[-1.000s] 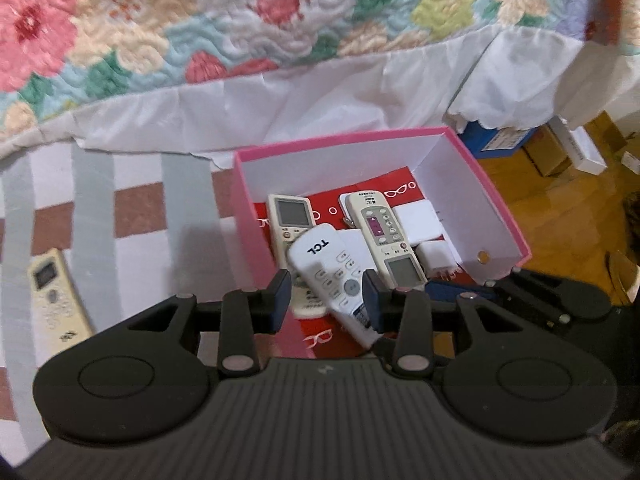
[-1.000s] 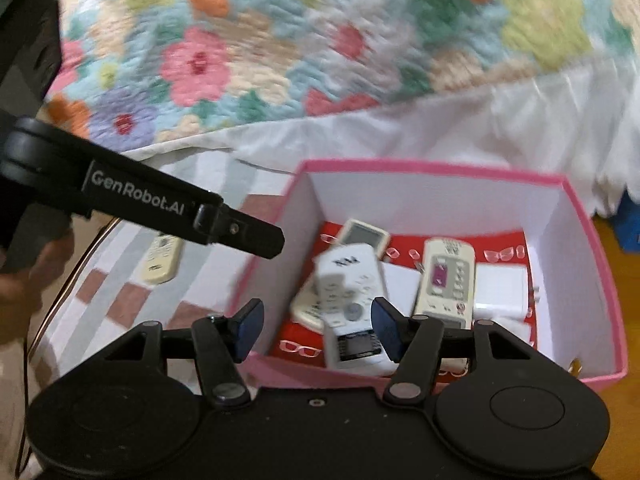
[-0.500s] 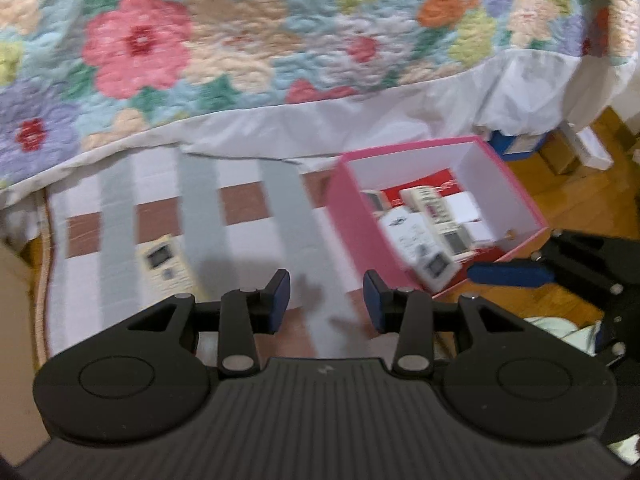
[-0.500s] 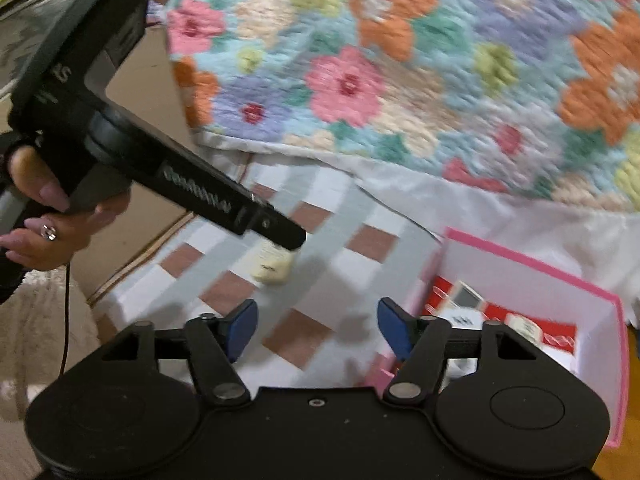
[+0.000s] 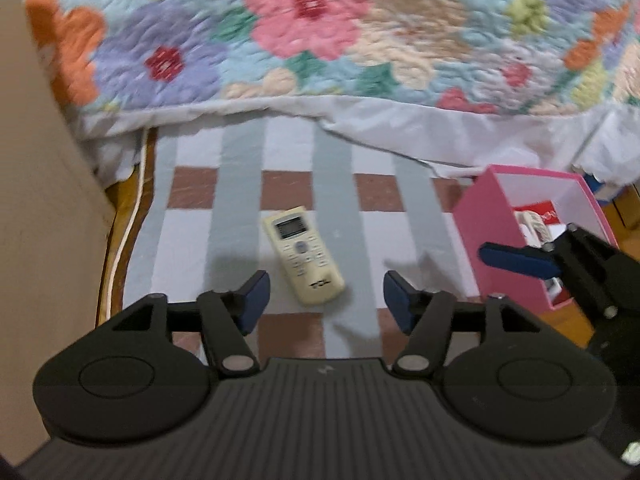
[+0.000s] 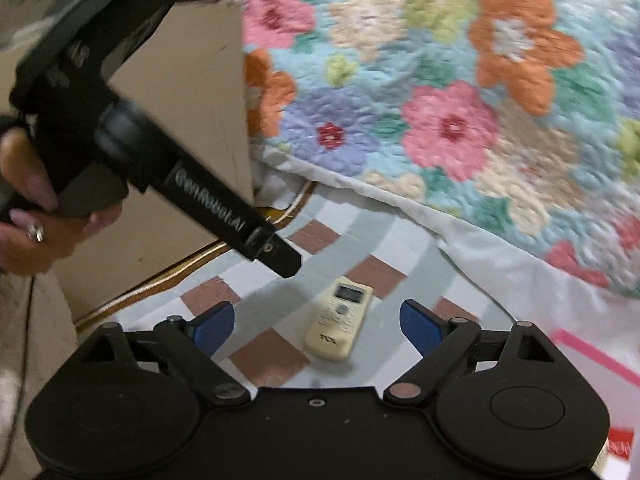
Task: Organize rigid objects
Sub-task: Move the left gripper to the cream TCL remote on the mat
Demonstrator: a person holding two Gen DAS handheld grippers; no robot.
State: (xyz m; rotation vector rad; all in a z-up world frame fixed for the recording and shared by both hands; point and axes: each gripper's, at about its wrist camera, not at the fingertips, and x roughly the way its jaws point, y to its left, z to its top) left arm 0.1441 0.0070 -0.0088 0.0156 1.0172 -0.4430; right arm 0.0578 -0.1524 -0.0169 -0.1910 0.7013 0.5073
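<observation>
A cream TCL air-conditioner remote point(image 5: 303, 254) lies face up on the checked rug point(image 5: 240, 160), display end toward the bed, its "TCL" mark legible near the lower end. It sits alone, with bare rug on every side of it.

The left hand-held gripper point(image 5: 326, 300) hangs above the rug with its blue pads wide apart and nothing between them; its jaws have just been opening. In its own view the remote shows in the gap between the pads, lower down and untouched. The right hand-held gripper point(image 6: 316, 326) is spread wider, also empty, its jaws likewise just opening, and the remote point(image 6: 339, 324) shows in its gap too, on the rug below.

To the left the rug ends at a gold-corded border point(image 5: 132, 216) against a tall beige panel point(image 5: 36, 200), which closes off that side. Ahead, the white bed skirt point(image 5: 440, 128) drapes onto the rug's far edge beneath a flowered quilt point(image 5: 320, 32). To the right stands the pink box point(image 5: 492, 236), open-topped, white inside, with other remotes partly visible in it; one finger of the right hand-held gripper crosses in front of it.

In the right wrist view the left tool's finger point(image 6: 224, 216) reads "GenRobot.AI", blurred, and a person's hand point(image 6: 36, 208), with a ring on one finger, grips its handle.
</observation>
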